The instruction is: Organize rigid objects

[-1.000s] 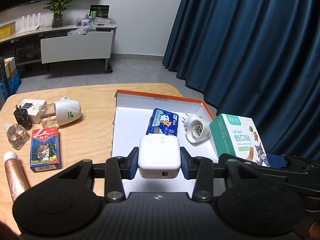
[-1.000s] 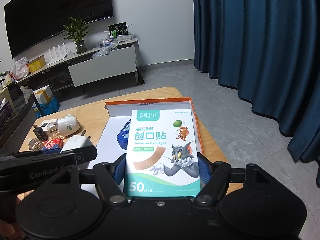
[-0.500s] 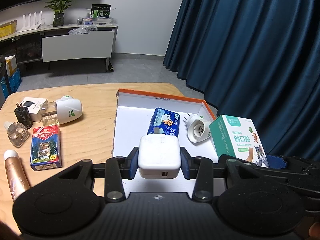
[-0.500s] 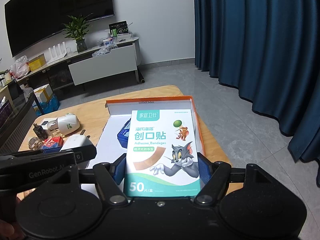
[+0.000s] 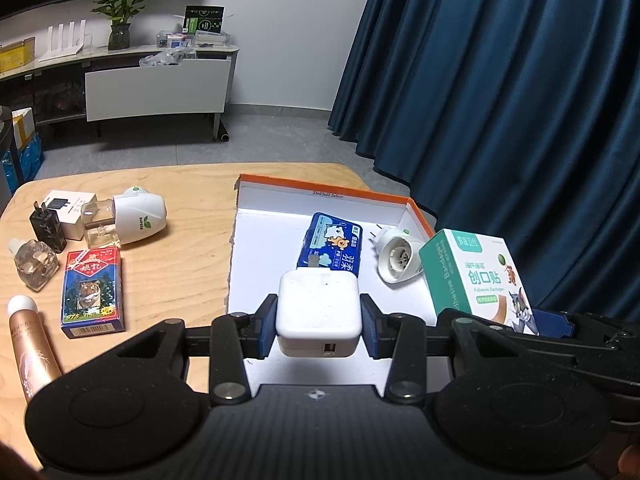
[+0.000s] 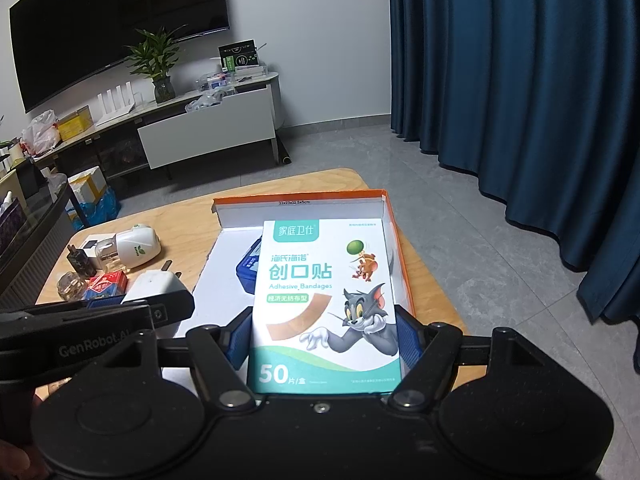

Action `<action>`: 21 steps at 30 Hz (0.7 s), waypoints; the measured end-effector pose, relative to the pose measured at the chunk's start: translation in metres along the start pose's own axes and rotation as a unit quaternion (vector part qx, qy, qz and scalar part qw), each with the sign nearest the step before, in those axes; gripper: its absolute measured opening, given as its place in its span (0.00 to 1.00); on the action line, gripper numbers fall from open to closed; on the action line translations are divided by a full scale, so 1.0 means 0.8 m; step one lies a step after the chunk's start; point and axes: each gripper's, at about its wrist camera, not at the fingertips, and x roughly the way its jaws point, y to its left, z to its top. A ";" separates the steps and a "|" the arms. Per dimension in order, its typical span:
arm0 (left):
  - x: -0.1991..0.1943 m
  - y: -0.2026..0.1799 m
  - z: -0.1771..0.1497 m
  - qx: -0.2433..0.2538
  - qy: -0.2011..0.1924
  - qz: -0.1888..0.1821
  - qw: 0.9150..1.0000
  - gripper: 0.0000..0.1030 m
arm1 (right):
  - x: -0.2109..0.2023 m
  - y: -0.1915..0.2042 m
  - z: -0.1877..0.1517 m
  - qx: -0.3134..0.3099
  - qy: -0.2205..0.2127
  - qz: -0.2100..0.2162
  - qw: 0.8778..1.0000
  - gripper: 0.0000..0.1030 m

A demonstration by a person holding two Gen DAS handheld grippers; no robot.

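My left gripper (image 5: 319, 327) is shut on a white charger block (image 5: 318, 312) and holds it above the near part of the orange-rimmed white box (image 5: 280, 216). My right gripper (image 6: 323, 340) is shut on a bandage box (image 6: 326, 304) with a cartoon cat, held over the box's right side; the bandage box also shows in the left wrist view (image 5: 478, 280). Inside the orange-rimmed box lie a blue tissue pack (image 5: 334, 250) and a white plug-in device (image 5: 396, 258).
On the wooden table (image 5: 180, 264) left of the box lie a playing-card pack (image 5: 93, 292), a white vaporiser with bottle (image 5: 132, 220), a black plug (image 5: 47, 231), a small white box (image 5: 70, 206), a clear bottle (image 5: 32, 264) and a gold tube (image 5: 30, 346). Blue curtains hang at the right.
Both grippers keep their hold. The views have shifted slightly, with the table objects sliding a little right in the left wrist view.
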 end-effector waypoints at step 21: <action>0.000 0.001 0.000 -0.001 0.001 0.001 1.000 0.41 | 0.000 0.001 -0.004 -0.002 0.001 0.000 1.000 0.81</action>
